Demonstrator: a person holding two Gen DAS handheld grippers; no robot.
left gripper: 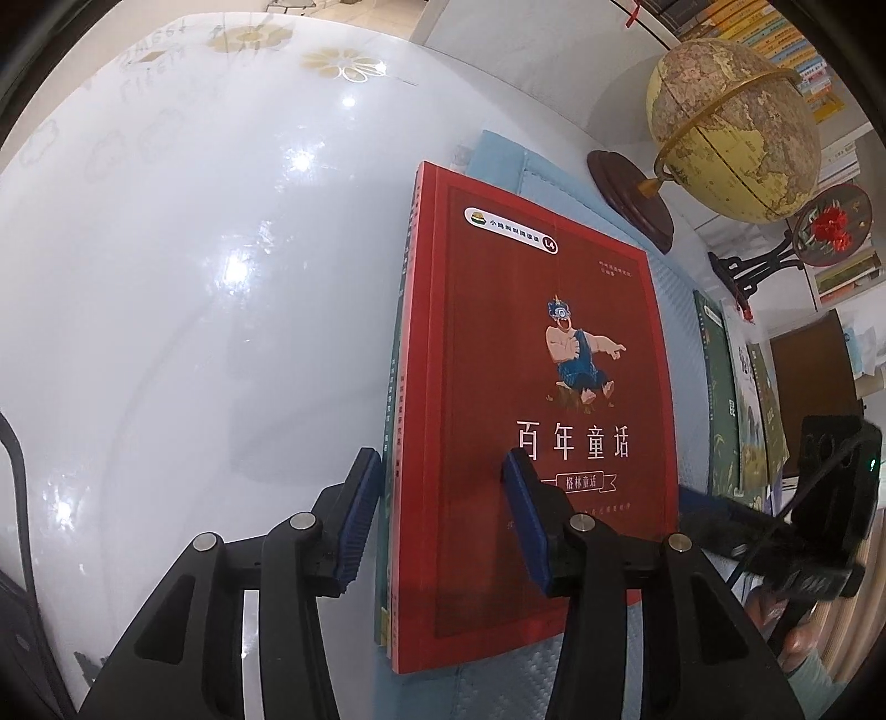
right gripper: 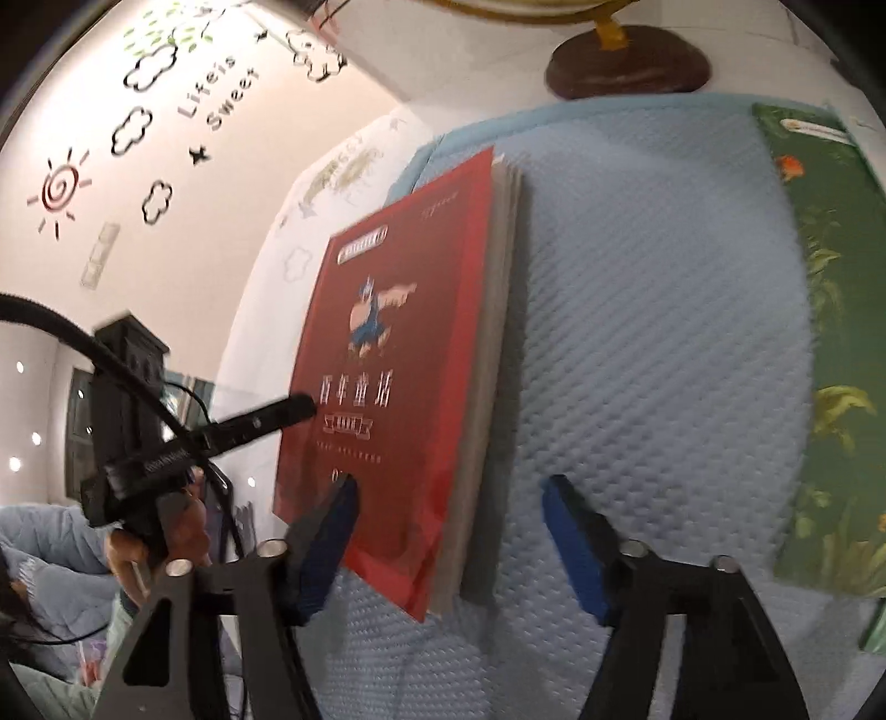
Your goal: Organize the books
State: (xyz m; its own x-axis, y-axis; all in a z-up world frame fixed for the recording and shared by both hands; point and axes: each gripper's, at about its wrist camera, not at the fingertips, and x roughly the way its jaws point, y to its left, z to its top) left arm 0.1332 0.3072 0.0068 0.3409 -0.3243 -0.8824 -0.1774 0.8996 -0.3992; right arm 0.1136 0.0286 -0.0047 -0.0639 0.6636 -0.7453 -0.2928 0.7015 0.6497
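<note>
On the blue mat [right gripper: 637,332], red book [left gripper: 531,387] lies lengthwise away; both tongs [left gripper: 443,515] [right gripper: 451,548] parted, gripping nothing.

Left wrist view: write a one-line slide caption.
Left gripper straddles the spine edge of a red storybook stacked on other books, globe behind.

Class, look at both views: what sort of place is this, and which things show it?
Probably a home study or child's reading room: an antique-style globe on a wooden base, shelves of books, and cartoon cloud-and-sun wall stickers.
</note>
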